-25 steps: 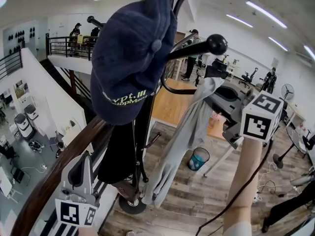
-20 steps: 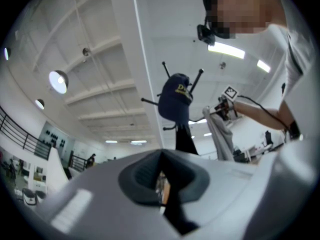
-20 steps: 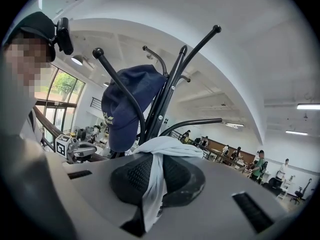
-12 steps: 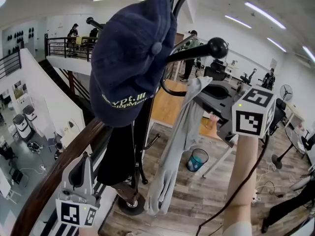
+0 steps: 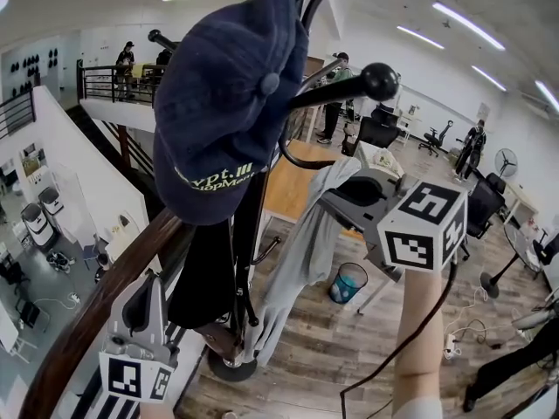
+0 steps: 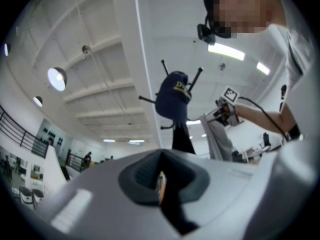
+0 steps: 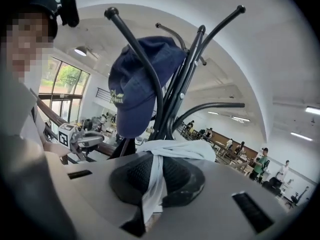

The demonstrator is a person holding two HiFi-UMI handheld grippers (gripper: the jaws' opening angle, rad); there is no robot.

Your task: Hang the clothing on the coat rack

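Observation:
The black coat rack [image 5: 249, 216] stands ahead, a navy cap [image 5: 227, 103] on one upper hook and a black garment [image 5: 205, 269] lower down. A ball-tipped hook [image 5: 380, 81] juts right, bare. My right gripper [image 5: 341, 199] is shut on a light grey garment [image 5: 301, 251], which hangs beside the pole below that hook. In the right gripper view the cloth [image 7: 170, 149] is bunched over the jaws of the gripper [image 7: 152, 186], close to the rack [image 7: 172, 94] and cap [image 7: 137, 84]. My left gripper [image 5: 138, 308] is low at the left, shut and empty [image 6: 160, 186].
A wooden handrail [image 5: 96, 312] runs diagonally at the lower left beside the rack's round base [image 5: 231, 365]. A blue bin [image 5: 349, 282] sits on the wood floor beyond. Office chairs, desks and standing people are far in the background.
My right gripper has moved left and slightly down with the grey garment, closer to the rack's pole. The left gripper has stayed put.

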